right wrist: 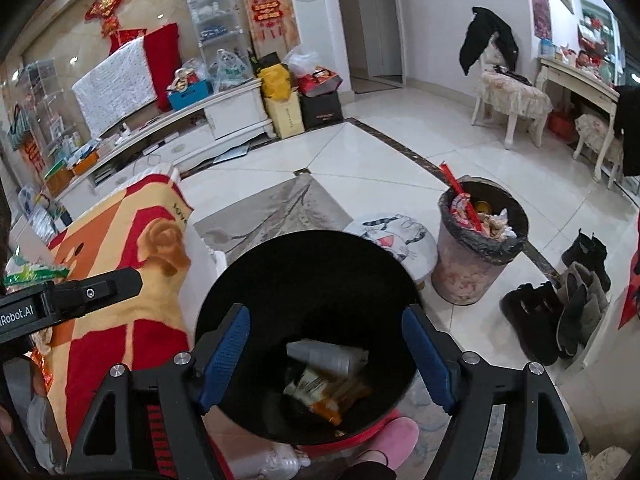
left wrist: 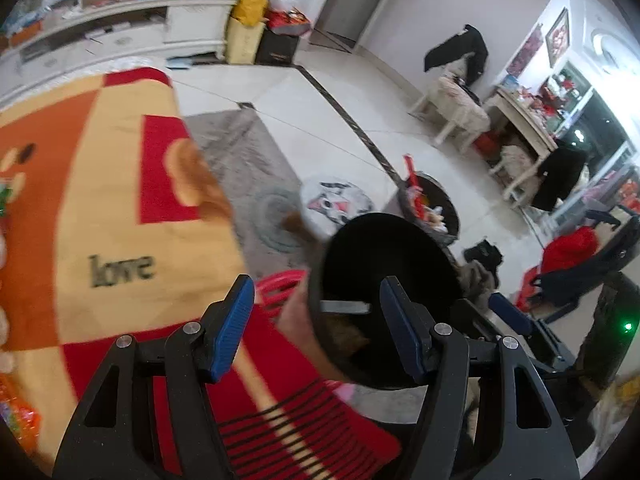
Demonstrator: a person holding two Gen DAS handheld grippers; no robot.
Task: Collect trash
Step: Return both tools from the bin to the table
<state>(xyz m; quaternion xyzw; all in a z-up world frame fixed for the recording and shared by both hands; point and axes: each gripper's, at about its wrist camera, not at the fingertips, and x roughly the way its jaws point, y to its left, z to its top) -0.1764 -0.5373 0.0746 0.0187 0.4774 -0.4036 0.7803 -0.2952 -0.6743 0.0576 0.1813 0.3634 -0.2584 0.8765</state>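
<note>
A black bin (right wrist: 304, 280) stands on the floor beside the blanket-covered table. It holds a white plastic cup (right wrist: 324, 356) and orange wrappers (right wrist: 332, 400). My right gripper (right wrist: 326, 356) hangs open just above its mouth, nothing between the blue pads. My left gripper (left wrist: 318, 320) is open too, over the bin's (left wrist: 384, 272) near rim at the table edge. A small grey strip (left wrist: 344, 307) shows between its fingers, touching neither pad. A blue fingertip (left wrist: 508, 314) of the right gripper shows beyond the bin.
A second bin (right wrist: 476, 240) with a black liner, heaped with trash, stands on the tiles to the right. A cat-print stool (right wrist: 396, 236) sits between the bins. Boots (right wrist: 560, 304) line the right side. A pink slipper (right wrist: 384, 440) and a red rim (left wrist: 280, 284) lie close under the black bin.
</note>
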